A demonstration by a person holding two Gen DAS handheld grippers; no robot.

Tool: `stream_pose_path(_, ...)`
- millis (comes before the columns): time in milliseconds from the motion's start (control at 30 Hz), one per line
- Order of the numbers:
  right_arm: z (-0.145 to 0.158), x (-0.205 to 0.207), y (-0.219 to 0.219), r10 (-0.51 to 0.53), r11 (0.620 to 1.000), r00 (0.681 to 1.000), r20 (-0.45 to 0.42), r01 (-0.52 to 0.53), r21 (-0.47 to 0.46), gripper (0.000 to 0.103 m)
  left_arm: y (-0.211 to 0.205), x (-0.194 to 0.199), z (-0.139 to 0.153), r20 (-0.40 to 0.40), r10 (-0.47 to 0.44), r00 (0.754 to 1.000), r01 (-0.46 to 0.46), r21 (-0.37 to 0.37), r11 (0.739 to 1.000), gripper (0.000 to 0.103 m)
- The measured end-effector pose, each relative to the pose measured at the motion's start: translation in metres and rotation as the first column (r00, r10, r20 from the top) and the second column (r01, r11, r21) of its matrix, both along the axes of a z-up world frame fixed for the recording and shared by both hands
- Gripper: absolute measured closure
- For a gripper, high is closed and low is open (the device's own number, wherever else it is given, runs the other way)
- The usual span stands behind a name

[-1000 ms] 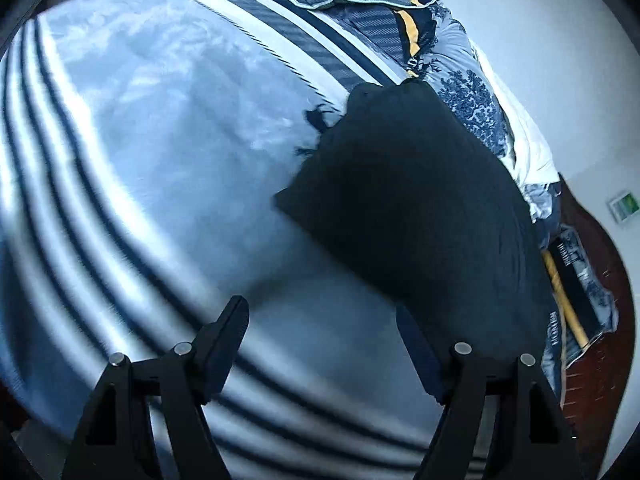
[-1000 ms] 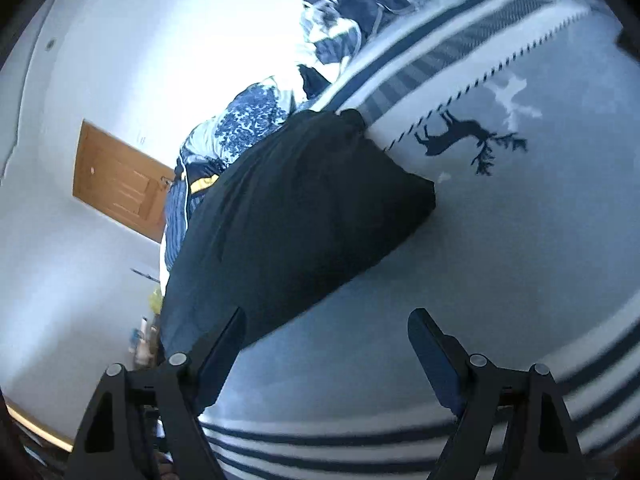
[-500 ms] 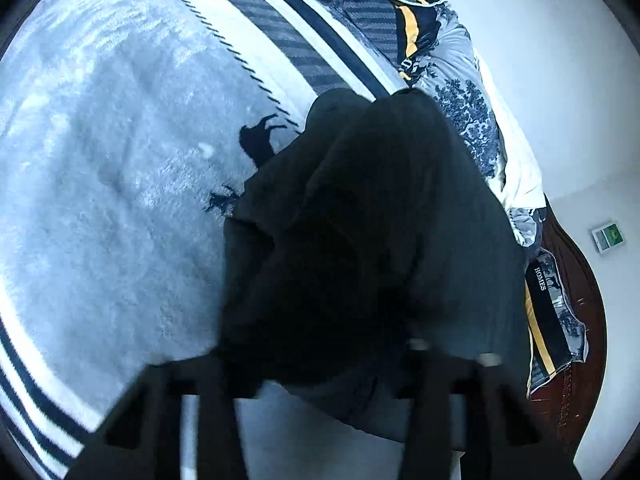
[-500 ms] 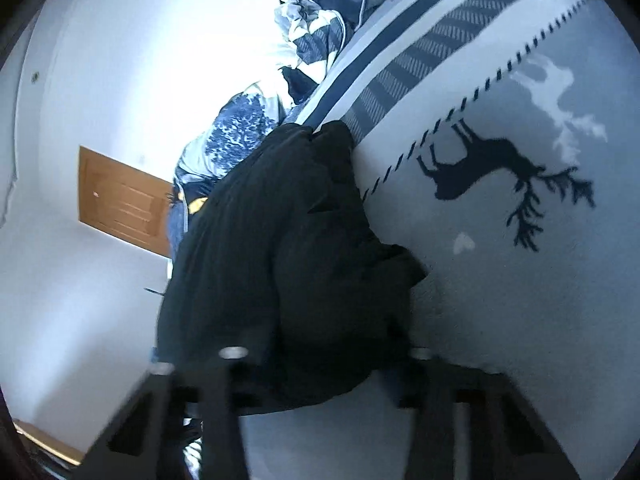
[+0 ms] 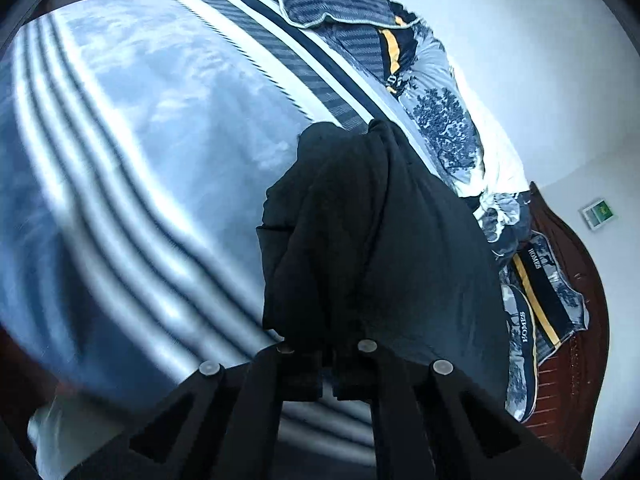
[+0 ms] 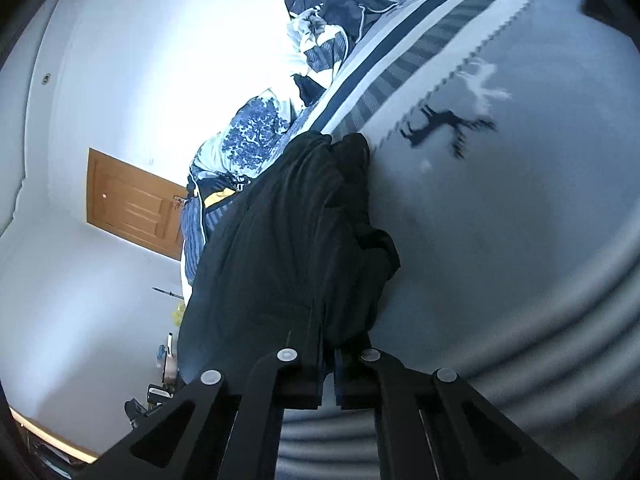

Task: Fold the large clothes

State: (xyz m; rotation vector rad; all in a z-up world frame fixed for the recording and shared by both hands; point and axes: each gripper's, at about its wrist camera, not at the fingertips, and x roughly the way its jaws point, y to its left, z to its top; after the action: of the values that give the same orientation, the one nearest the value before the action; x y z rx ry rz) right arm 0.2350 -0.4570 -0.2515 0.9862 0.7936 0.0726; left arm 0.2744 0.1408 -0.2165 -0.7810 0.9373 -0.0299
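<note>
Left tongs (image 5: 327,376) and right tongs (image 6: 328,376), whose jaws have just been closing, are each clamped on the near edge of the black garment (image 5: 372,240). It rises bunched ahead of both tongs, its far part lying on the bed's grey striped blanket (image 5: 140,140), near crumpled blue-patterned bedding (image 6: 256,136).

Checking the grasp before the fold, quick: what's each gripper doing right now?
Left gripper: closed on the edge of the black garment.
Right gripper: closed on the same black garment.
</note>
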Motion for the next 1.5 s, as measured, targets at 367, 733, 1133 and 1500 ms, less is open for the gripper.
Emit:
stream_pose_path(367, 0.035, -0.042, 0.014, -0.038, 0.965, 0.997, -0.072, 0.018, -0.262, 0.045, 0.013, -0.039, 0.006, -0.009, 0.041, 0.999, -0.039, 0.142, 0.989, 0.048)
stream_pose_path(733, 0.076, 0.005, 0.011, 0.116, 0.94, 0.993, -0.019, -0.116, -0.322, 0.024, -0.017, 0.042, 0.061, 0.022, -0.104, 0.994, 0.09, 0.35, 0.933, 0.042)
stream_pose_path(1133, 0.007, 0.205, -0.021, 0.272, 0.947, 0.942, -0.199, -0.298, -0.118, 0.042, -0.047, 0.195, 0.039, -0.113, -0.231, 0.966, 0.257, 0.362, 0.896, 0.042)
stream_pose_path(1500, 0.054, 0.226, -0.027, 0.263, 0.946, 0.962, -0.076, -0.272, -0.178, 0.101, -0.045, 0.218, 0.061, 0.04, -0.234, 0.972, 0.205, 0.349, 0.914, 0.1)
